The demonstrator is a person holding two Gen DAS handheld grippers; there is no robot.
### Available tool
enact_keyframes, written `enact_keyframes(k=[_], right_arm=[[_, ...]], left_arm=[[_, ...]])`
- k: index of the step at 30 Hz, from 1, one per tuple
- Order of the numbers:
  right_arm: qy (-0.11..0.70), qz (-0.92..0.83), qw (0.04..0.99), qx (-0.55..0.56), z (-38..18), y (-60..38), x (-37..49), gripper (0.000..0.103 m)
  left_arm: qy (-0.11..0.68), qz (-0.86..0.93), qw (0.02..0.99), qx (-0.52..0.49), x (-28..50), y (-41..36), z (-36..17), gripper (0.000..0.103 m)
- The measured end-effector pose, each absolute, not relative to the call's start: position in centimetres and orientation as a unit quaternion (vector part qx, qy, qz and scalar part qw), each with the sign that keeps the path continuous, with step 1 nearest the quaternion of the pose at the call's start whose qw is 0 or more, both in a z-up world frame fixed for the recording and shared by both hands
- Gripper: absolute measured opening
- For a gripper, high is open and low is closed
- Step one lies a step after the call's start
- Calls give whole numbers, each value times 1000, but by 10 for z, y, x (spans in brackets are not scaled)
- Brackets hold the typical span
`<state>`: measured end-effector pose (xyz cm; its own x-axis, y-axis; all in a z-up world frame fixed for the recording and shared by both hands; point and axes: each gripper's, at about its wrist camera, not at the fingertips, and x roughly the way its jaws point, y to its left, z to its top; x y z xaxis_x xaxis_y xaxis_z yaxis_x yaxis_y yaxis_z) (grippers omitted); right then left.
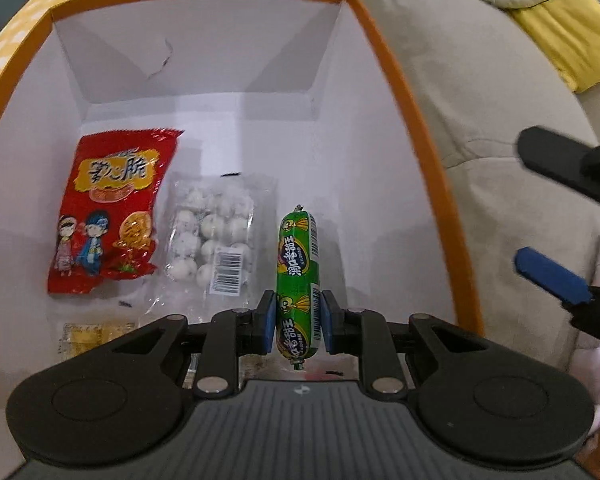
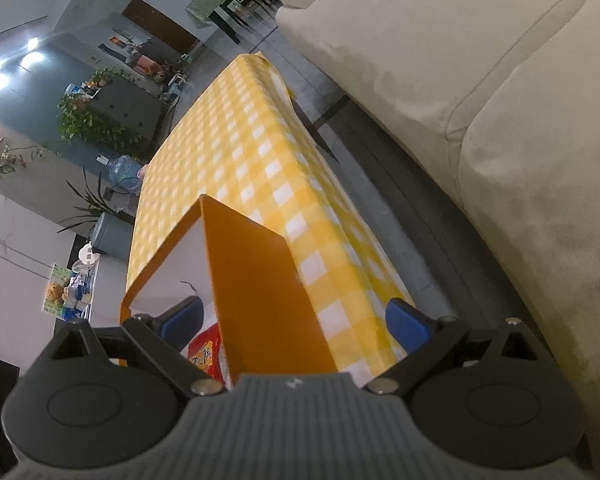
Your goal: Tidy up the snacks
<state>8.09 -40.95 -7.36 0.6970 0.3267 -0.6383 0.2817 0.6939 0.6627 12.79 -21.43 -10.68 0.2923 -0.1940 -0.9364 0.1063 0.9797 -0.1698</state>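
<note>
The left gripper [image 1: 299,322] pointed down into the box [image 1: 396,92], its jaws clamped on a green sausage [image 1: 298,280] that stood on end between the blue pads, near the box's right wall. Left of it, on the white floor of the box, lay a clear bag of white balls [image 1: 216,236], and further left a red snack bag [image 1: 108,212]; a small yellow packet [image 1: 88,334] lay nearest, partly hidden by the gripper. The right gripper [image 1: 540,208] was to the right, outside the box and over the sofa [image 1: 480,120], its jaws wide apart and holding nothing. In the right wrist view that gripper [image 2: 296,316] straddled the box's orange wall [image 2: 260,280], with the red bag [image 2: 206,354] just showing inside. Beyond, the table [image 2: 240,140] with its yellow checked cloth ran away, the sofa [image 2: 500,100] along its right side.
</note>
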Motion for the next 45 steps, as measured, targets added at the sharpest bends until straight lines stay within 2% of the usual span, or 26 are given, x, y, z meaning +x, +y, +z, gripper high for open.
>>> enact_keyframes(k=[15,20,22,24,27,40,45], right_arm=[[397,4,831,389,-79,-411,83,95],[395,10,834,384,-76,-407,83,95],[398,12,836,378,-76,-405,83,95],[398,13,839,370,-75,-403,83,95],[406,8,846,347,-73,-399,84,95],[400,28,881,251,-32,-359,76,95],[415,51,884,211,-26,-323,85,95]], left_arm=[[599,-133,787,-54,130,-211,-103,29],[583,-121,803,-33,122,-209,-85,35],[578,-115,808,-26,119,-207,-78,44],[575,-110,810,-22,117,-202,-71,48],[572,-106,813,-19,113,-195,-62,49],[550,-105,828,-23,89,-150,-15,68],[539,-94,836,-38,79,-110,6,69]])
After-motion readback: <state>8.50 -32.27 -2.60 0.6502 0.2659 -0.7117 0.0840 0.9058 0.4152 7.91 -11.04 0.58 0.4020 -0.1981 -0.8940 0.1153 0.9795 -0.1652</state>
